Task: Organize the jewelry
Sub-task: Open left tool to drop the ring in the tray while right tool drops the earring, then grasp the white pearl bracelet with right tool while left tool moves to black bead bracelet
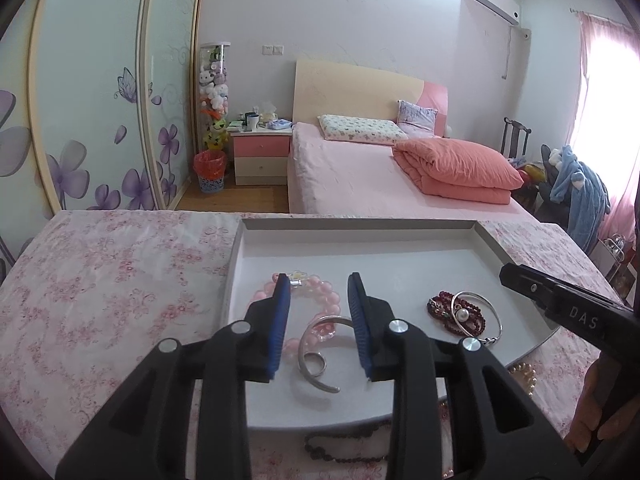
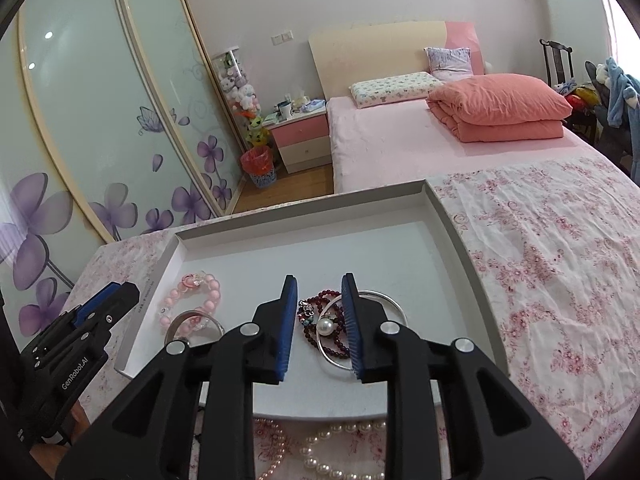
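Two black grippers with blue pads hover over a shallow grey tray (image 1: pixel 486 236) on a tabletop (image 1: pixel 100 280) draped in a pink floral cloth. We hold our left gripper (image 1: pixel 318 284) above the tray's left half, its jaws standing apart with nothing between them; below them lies a pink bead bracelet (image 1: pixel 320 300) with a clear flower charm, and a silver open bangle (image 1: pixel 316 354) overlapping its near side. Our right gripper (image 2: pixel 319 286) hangs above the tray's right half, jaws likewise parted and empty, with a dark red bead bracelet (image 2: pixel 320 312) and a silver bangle carrying a pearl (image 2: pixel 380 296) lying tangled together beneath them. From the right wrist view, the pink bracelet and the open bangle lie to the left in the tray, near our other gripper, which shows at the lower left edge. Off the tray, on the cloth just beside its near edge, lie a white pearl necklace (image 2: pixel 328 452) and, seen from the left wrist, a strand of dark beads (image 1: pixel 340 446). Beyond the tabletop we see a bed (image 1: pixel 360 176) with a pink sheet, a folded coral quilt (image 1: pixel 460 168), a pink bedside cabinet (image 1: pixel 262 152), and a wardrobe (image 1: pixel 100 100) with frosted doors painted with purple flowers.
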A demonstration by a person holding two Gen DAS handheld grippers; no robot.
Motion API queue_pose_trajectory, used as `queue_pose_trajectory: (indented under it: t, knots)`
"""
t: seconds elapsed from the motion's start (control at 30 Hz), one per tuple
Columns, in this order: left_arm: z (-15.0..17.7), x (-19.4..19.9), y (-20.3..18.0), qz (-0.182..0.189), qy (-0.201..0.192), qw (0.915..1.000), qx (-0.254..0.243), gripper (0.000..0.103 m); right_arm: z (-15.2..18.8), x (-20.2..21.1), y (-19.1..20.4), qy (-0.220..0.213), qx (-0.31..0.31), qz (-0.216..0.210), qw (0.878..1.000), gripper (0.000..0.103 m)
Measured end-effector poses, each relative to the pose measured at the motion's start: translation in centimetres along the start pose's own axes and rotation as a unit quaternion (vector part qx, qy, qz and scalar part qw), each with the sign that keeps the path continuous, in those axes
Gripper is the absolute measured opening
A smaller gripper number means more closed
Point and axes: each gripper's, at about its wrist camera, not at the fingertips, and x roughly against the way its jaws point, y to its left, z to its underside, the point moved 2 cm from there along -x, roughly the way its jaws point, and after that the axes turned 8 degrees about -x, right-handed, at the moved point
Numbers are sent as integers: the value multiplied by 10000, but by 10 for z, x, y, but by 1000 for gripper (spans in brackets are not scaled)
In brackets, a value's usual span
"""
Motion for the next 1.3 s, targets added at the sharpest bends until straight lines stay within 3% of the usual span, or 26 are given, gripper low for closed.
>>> queue_pose_trajectory:
  t: [0.37, 0.57, 1.03, 1.1, 1.17, 1.3]
  knots:
    - [7, 53, 22, -76, -190, 9997, 103, 35, 10, 36, -10, -65, 113, 43, 9999, 24]
    - [32, 73, 31, -143, -9, 9999, 24, 38, 27, 43, -33, 136, 142, 294, 9994, 24]
    - [66, 71, 27, -73, 452, 9989, -82, 49, 56, 32, -65, 602, 42, 698, 9957, 24]
    - [67, 68, 24, -44, 498, 9987, -117, 52, 58, 29, -66, 675, 30, 719, 9951, 28]
    - [69, 66, 21, -1, 544, 9984, -158, 54, 60, 27, -65, 693, 51, 747, 9948, 38]
    - [71, 61, 15, 45, 625, 9978, -219, 56, 63, 22, -64, 737, 134, 758, 9943, 38]
